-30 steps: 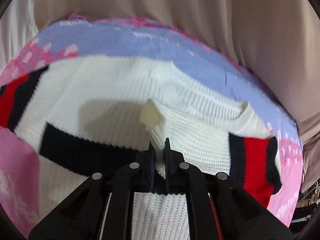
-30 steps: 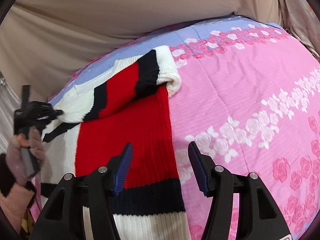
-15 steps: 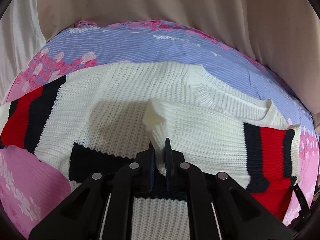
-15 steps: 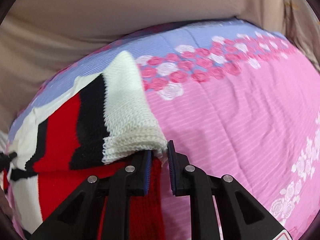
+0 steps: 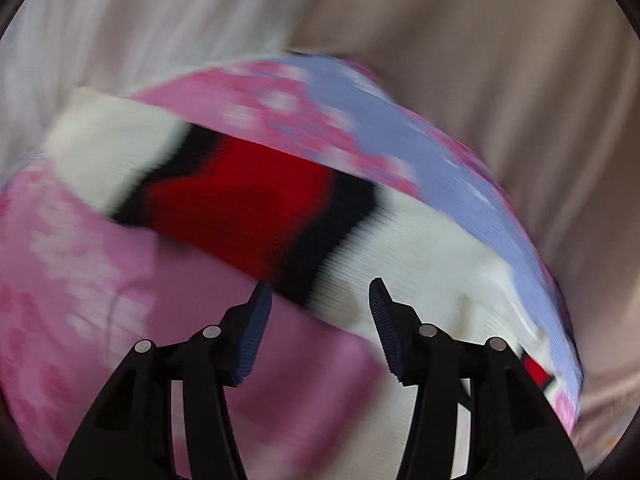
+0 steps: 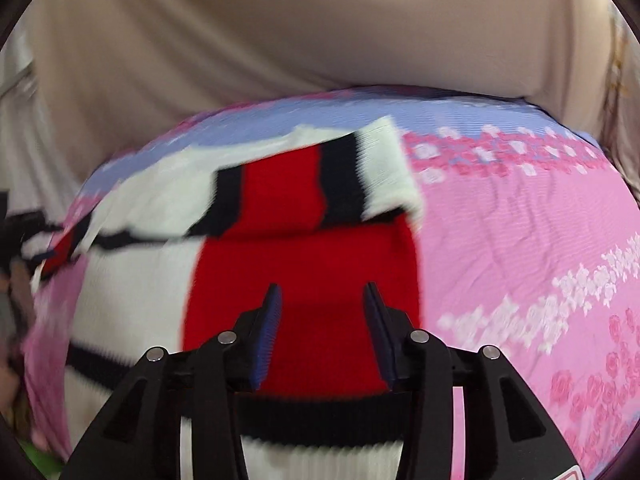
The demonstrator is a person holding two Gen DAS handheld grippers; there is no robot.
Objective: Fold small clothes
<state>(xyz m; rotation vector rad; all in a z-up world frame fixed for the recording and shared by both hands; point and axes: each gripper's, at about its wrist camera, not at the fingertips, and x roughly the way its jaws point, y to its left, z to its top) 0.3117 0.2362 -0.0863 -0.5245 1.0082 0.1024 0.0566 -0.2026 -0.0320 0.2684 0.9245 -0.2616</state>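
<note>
A white knit sweater with red and black stripes [image 6: 304,280] lies on a pink and lilac flowered bedspread [image 6: 520,240]. In the right wrist view its right sleeve [image 6: 320,196] lies folded across the body. My right gripper [image 6: 320,300] is open and empty above the red panel. In the blurred left wrist view the sweater's other sleeve [image 5: 248,200] stretches out over the bedspread [image 5: 80,280], white cuff at far left. My left gripper [image 5: 318,296] is open and empty just before that sleeve's black band.
Beige curtains [image 6: 280,40] hang close behind the bed's far edge, also in the left wrist view [image 5: 500,60]. The other gripper and a hand [image 6: 16,264] show at the left edge of the right wrist view.
Both grippers were shut on sweater fabric half a second ago and have opened and let go. The left gripper swung left toward the outstretched sleeve. The right gripper pulled back over the red panel.
</note>
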